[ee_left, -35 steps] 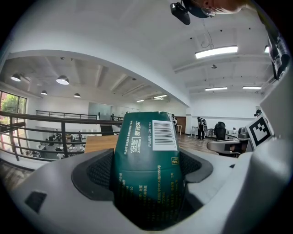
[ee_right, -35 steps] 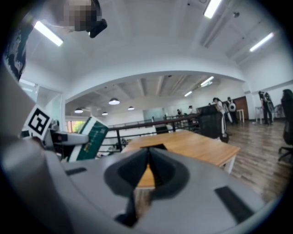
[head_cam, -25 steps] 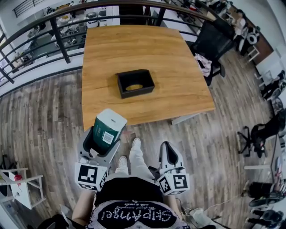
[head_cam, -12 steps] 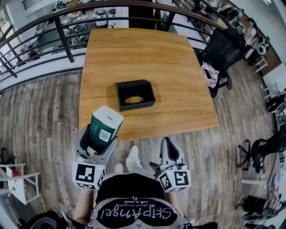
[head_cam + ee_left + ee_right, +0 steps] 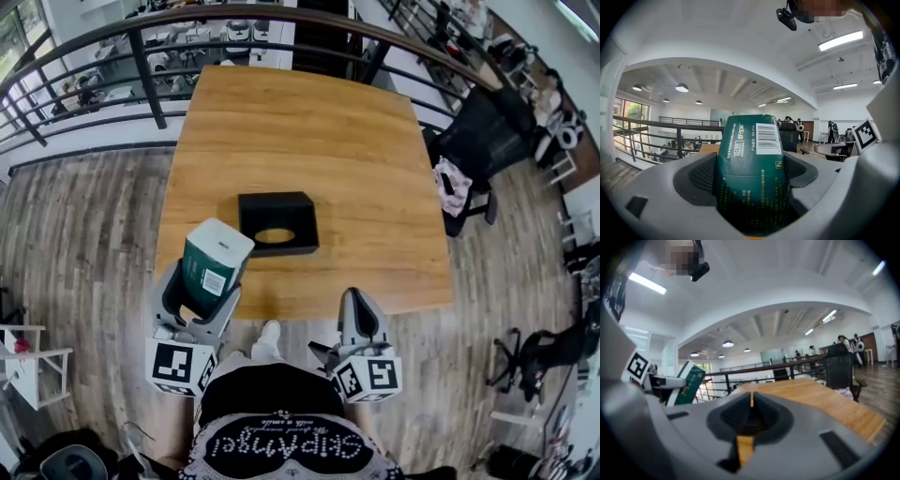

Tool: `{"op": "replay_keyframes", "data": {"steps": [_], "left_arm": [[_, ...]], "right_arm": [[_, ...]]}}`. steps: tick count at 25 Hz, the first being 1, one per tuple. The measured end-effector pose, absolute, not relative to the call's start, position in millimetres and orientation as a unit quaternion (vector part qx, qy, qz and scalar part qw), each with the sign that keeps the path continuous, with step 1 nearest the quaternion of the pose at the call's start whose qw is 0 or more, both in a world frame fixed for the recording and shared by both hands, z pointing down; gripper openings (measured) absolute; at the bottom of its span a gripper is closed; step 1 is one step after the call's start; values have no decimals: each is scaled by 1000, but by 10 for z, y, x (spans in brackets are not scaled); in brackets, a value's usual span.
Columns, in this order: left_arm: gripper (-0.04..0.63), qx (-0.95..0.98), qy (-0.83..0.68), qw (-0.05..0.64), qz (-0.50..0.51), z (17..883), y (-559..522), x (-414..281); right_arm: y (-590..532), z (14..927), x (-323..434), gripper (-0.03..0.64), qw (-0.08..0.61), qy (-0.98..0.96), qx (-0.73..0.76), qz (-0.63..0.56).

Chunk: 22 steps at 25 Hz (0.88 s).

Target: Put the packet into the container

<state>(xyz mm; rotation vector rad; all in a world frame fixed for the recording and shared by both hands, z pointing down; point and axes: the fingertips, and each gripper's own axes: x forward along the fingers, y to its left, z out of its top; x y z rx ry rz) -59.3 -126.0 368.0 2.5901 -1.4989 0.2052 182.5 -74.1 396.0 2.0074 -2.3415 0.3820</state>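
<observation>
My left gripper (image 5: 204, 286) is shut on a dark green packet (image 5: 214, 262) with a white top and a barcode label; it stands upright between the jaws at the near left edge of the wooden table (image 5: 366, 159). In the left gripper view the packet (image 5: 750, 168) fills the gap of the left gripper (image 5: 751, 176). The black open container (image 5: 276, 223) sits on the table just ahead and to the right of the packet. My right gripper (image 5: 357, 314) hovers by the table's near edge, shut and empty. In the right gripper view the right gripper (image 5: 751, 404) shows jaws closed together, the packet (image 5: 686, 383) at left.
A dark metal railing (image 5: 141, 56) runs behind the table. A black office chair (image 5: 487, 141) with a cloth on it stands at the table's right side. Wood-plank floor (image 5: 75, 234) surrounds the table, and a white stool (image 5: 28, 361) sits at far left.
I have stepped closer to the table. The packet in my left gripper now sits beside the container's near left corner, and the right gripper has come up to the table edge.
</observation>
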Motion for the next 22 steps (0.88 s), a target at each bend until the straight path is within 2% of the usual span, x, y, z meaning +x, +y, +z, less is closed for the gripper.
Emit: {"op": "replay_keyframes", "data": {"steps": [22], "left_arm": [[431,861,-497,60,85,3445,-1734,-652]], "right_arm": [[-1145,3843,1971,38,-4,-735,662,144]]}}
